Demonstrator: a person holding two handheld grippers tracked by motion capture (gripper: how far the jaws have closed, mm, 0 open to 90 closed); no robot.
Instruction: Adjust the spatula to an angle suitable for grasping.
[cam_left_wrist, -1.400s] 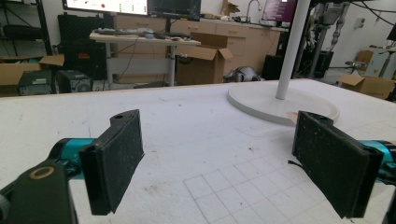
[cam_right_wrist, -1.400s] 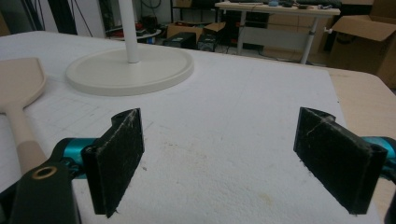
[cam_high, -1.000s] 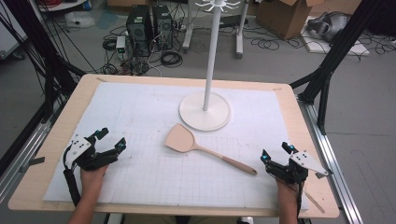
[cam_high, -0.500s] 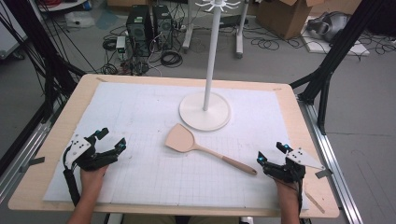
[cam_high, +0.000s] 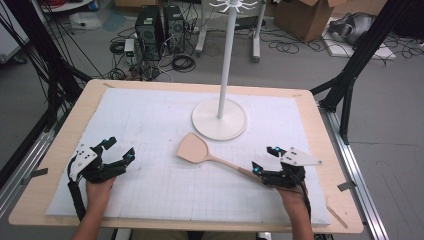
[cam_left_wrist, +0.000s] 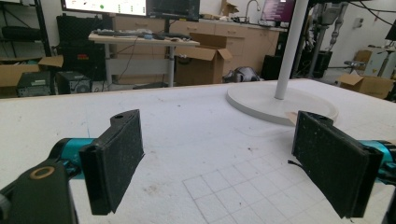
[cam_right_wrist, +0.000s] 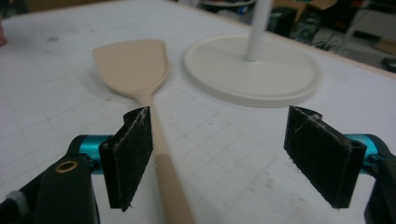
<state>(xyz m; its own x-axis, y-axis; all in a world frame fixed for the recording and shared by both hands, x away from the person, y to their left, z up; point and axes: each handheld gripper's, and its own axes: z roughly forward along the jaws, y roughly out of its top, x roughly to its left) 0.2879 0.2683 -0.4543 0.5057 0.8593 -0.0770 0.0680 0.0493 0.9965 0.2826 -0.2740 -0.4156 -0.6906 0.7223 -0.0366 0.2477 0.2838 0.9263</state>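
Spatula (cam_high: 195, 149) handle is now the right tongs' (cam_high: 261, 167) business: since a second ago the right hand (cam_high: 292, 195) has slid in from the table's (cam_high: 60, 145) right edge toward the handle's free end, and its jaws have just been closing a little, though they are wide apart and press on nothing. In the right gripper view the wooden handle (cam_right_wrist: 168, 177) runs up between the jaws, close beside the left pad (cam_right_wrist: 133, 154) and well clear of the right pad (cam_right_wrist: 317, 154); whether it brushes the left pad I cannot tell. The blade lies flat on the white mat (cam_high: 150, 190), pointing away from that hand toward the round base of the white stand (cam_high: 219, 119), near it but apart from it. This reads as the approach to a grasp: the handle is inside the gap but off-centre, so the tongs likely need a small sideways shift before closing, or the handle may be pushed along the mat rather than pinched.

The left tongs (cam_high: 120, 150) rest at the near left of the mat, where they were a second ago, jaws spread and empty in the left gripper view (cam_left_wrist: 219, 163), well apart from the spatula.
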